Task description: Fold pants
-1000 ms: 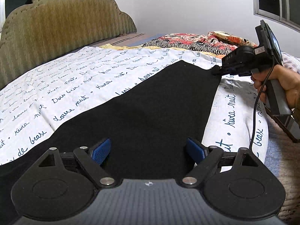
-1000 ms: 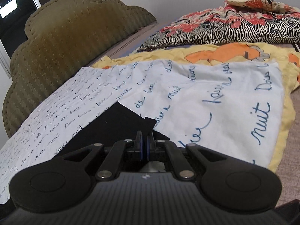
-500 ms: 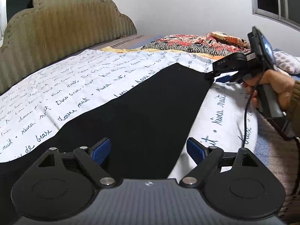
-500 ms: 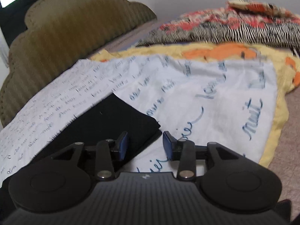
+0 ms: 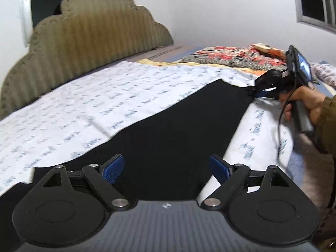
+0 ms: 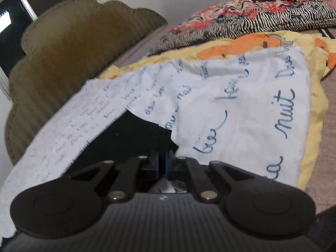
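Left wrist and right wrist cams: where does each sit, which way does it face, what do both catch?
Left wrist: on the open left hand-held gripper, looking along the black fabric pants at the right hand.
Right wrist: on the right hand-held gripper, shut on the pants' corner, facing the white script-printed sheet.
Shared: pants, sheet, olive scalloped headboard.

An olive-green scalloped headboard [image 5: 88, 42] with ribbed upholstery stands against a plain white wall [image 5: 220, 12]. In front of it the bed carries a white sheet [image 5: 84, 109] printed with blue cursive script, laid over a yellow blanket [image 6: 247, 44] with orange shapes. Beyond the sheet, away from the headboard, lies a heap of zebra-striped and red floral bedding [image 6: 262, 12]. A dark window [image 5: 315, 2] sits high on the wall.
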